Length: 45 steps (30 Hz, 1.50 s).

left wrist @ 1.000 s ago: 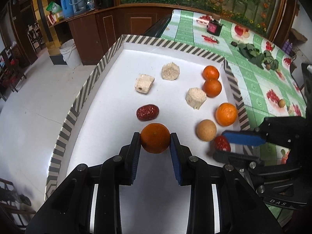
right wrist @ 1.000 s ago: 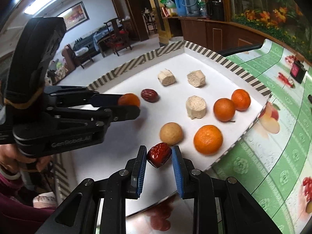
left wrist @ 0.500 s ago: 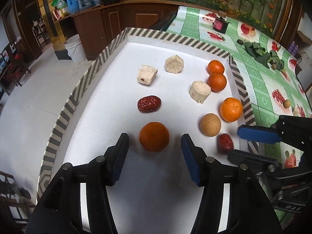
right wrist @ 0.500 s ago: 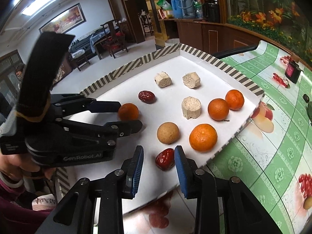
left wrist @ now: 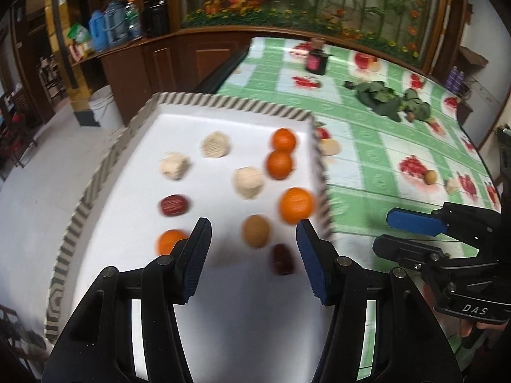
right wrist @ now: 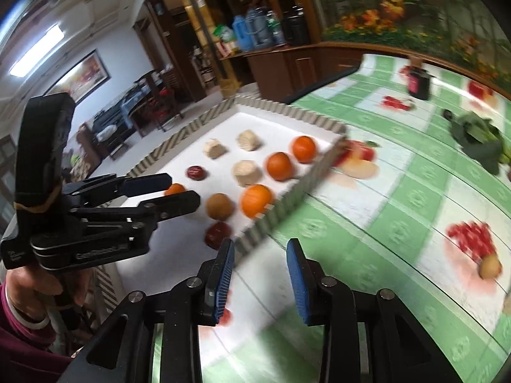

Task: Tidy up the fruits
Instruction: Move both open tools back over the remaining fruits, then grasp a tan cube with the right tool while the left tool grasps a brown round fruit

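Observation:
The white tray [left wrist: 105,172] with a striped rim holds several oranges, two red dates, three beige chunks and a brown round fruit [left wrist: 255,231]. The near-left orange [left wrist: 167,242] lies free beside my left gripper [left wrist: 254,226], which is open and empty above the tray. The near red date [right wrist: 217,233] rests alone by the tray's front rim. My right gripper [right wrist: 260,249] hovers over the rim and the green tablecloth [right wrist: 383,223], its jaws opening with nothing between them. In the right wrist view the left gripper [right wrist: 183,189] partly hides that orange.
On the tablecloth lie a small round fruit [left wrist: 430,177], a beige piece [left wrist: 452,186], green leaves [left wrist: 392,102] and a dark jar [left wrist: 316,60]. A person's hand [right wrist: 38,290] holds the left gripper. Wooden cabinets stand behind the tray.
The left gripper let go of the orange, opened wide and swung right. The right gripper released the red date on the tray and moved right past the rim.

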Available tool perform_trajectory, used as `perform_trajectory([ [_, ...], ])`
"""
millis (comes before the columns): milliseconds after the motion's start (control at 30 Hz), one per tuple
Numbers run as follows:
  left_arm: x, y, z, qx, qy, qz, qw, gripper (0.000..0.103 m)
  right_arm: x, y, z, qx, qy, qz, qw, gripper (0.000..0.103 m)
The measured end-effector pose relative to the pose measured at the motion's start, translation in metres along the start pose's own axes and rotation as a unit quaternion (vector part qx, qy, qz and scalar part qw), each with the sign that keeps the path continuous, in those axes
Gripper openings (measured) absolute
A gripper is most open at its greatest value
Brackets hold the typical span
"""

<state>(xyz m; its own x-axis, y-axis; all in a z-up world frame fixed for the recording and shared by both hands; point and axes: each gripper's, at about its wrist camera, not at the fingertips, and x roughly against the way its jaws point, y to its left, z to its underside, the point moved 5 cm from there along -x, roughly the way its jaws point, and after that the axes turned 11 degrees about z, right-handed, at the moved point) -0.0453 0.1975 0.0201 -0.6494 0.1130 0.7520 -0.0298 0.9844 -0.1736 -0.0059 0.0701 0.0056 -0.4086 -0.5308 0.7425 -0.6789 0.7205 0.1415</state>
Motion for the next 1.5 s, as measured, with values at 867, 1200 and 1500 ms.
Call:
perform_trajectory([
  [867, -0.063, -0.174, -0.031, -0.094, 0.064, 0.133, 0.9846, 0.055, 0.085, -0.205, 0.064, -0.129, -0.001, 0.18, 0.975, 0.043],
  [1200, -0.102, -0.207, -0.039, -0.115, 0.09, 0.143, 0.9789, 0.055, 0.05, -0.231, 0.058, -0.089, 0.031, 0.186, 0.978, 0.045],
  [1500, -0.136, -0.228, -0.045, -0.142, 0.104, 0.14, 0.9743, 0.055, 0.051, -0.234, 0.062, -0.059, 0.026, 0.189, 0.98, 0.032],
])
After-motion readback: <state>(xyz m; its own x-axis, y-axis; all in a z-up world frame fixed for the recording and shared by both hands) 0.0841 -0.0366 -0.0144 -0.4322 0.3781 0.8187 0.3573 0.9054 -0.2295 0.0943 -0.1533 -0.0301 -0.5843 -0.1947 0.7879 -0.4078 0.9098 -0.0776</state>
